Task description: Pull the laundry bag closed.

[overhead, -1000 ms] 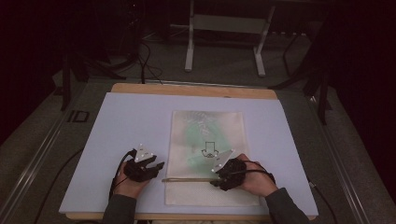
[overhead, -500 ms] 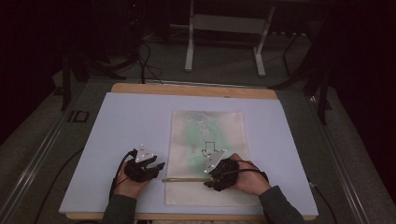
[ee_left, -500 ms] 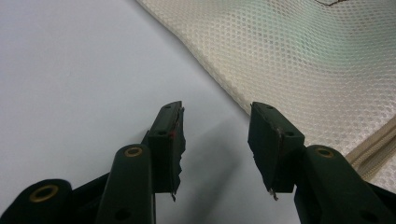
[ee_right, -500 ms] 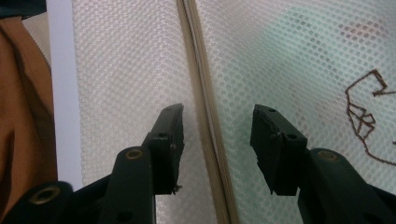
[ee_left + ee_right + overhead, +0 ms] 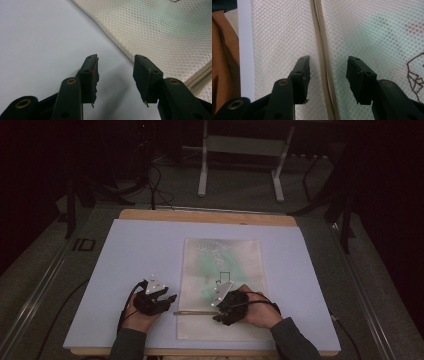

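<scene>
Two grippers low in frame, both with jaws apart, gripping nothing. Left gripper (image 5: 172, 299) on bare bench (image 5: 140, 250), just beside mesh bag (image 5: 225, 255) edge. Right gripper (image 5: 216, 312) over bag at lower centre, jaws straddling its zipper (image 5: 323, 62) (greenish contents visible through mesh).

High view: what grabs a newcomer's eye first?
A pale mesh bag lies flat mid-table on the lilac mat, green showing through it. The right gripper hovers open astride its zipper; the left gripper, open too, sits beside the bag's left edge.
</scene>
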### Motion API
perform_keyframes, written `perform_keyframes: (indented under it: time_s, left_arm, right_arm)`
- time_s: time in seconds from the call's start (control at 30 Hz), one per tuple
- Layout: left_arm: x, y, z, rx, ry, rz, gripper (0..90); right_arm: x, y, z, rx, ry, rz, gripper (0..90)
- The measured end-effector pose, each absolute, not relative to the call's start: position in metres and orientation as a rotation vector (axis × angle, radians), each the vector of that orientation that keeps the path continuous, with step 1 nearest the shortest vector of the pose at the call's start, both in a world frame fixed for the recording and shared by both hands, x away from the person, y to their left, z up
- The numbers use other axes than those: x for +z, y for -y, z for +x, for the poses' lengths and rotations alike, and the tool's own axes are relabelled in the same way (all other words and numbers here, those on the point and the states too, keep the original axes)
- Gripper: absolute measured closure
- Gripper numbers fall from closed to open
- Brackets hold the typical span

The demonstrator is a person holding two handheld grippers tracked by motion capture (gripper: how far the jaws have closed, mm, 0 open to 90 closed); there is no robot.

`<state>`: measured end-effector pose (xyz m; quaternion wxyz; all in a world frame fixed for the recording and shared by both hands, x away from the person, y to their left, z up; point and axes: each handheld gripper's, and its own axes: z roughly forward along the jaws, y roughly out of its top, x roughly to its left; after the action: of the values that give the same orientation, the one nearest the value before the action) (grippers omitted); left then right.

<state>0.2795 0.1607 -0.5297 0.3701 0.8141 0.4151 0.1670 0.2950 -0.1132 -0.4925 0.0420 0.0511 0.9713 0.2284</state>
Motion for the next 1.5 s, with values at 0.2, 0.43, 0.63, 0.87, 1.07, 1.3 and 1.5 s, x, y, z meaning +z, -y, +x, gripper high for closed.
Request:
perform_keyframes:
  time_s: [0.2,0.43,0.63,0.87,1.07,1.3,1.5]
  left_arm:
    - [-0.53,-0.16,0.28,0.427,-1.061,2.091,54.5]
    - [-0.53,-0.161,0.28,0.426,-1.062,2.089,54.5]
    - [-0.529,-0.16,0.28,0.424,-1.055,2.098,54.5]
    - [-0.529,-0.16,0.28,0.423,-1.05,2.097,54.4]
    - [-0.528,-0.161,0.28,0.426,-1.053,2.09,54.4]
    - [-0.527,-0.164,0.28,0.428,-1.06,2.078,54.4]
    - [-0.527,-0.166,0.28,0.43,-1.071,2.068,54.3]
  right_arm:
    - [-0.492,0.105,0.296,0.696,-2.982,0.138,53.9]
    - [-0.492,0.095,0.297,0.693,-2.993,0.113,54.0]
    - [-0.49,0.086,0.296,0.709,-2.997,0.09,54.4]
    - [-0.488,0.074,0.295,0.707,-3.007,0.06,55.0]
    - [-0.489,0.065,0.296,0.705,-3.013,0.045,56.2]
    - [-0.488,0.054,0.297,0.704,-3.019,0.019,63.7]
    - [-0.49,0.048,0.301,0.724,-3.024,0.013,65.6]
